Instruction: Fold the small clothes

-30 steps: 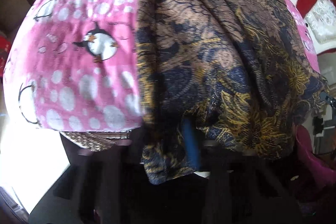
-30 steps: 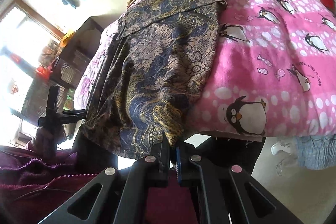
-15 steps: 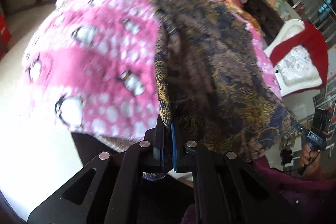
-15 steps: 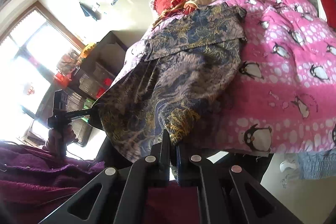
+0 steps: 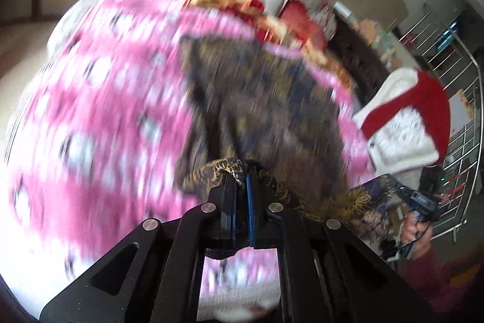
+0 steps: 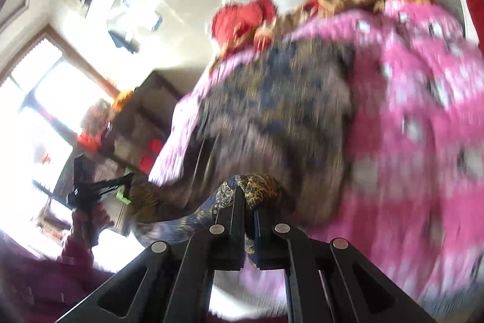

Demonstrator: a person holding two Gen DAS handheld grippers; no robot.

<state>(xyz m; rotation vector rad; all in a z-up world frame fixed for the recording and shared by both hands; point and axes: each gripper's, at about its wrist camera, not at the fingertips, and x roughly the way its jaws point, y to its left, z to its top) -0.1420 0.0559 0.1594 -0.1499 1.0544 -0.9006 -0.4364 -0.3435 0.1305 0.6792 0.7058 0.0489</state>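
1. Left gripper, black two-finger claw with blue pads, is pressed together on a bunched hem corner of the dark blue, brown and gold batik-print garment. The cloth wraps over the fingertips and a little tail pokes out below them.
2. Right gripper is doing the same on the opposite hem corner: fingers clamped on a rolled wad of that batik cloth.
3. Where's the garment? Its far part lies on the pink fleece blanket with white dots on the bed, and its near edge is lifted off the blanket and hangs between the two claws.
4. Both views are heavily smeared, so fine creases can't be read.
5. Handling call: thin, light, floppy woven cloth, with no stiffness at all. It'll sag in the middle and likely drag a bit on the fleece.
6. Best holds, I'd say, are right at the hem corners, pinching both layers so the edge stays taut and square for the fold.
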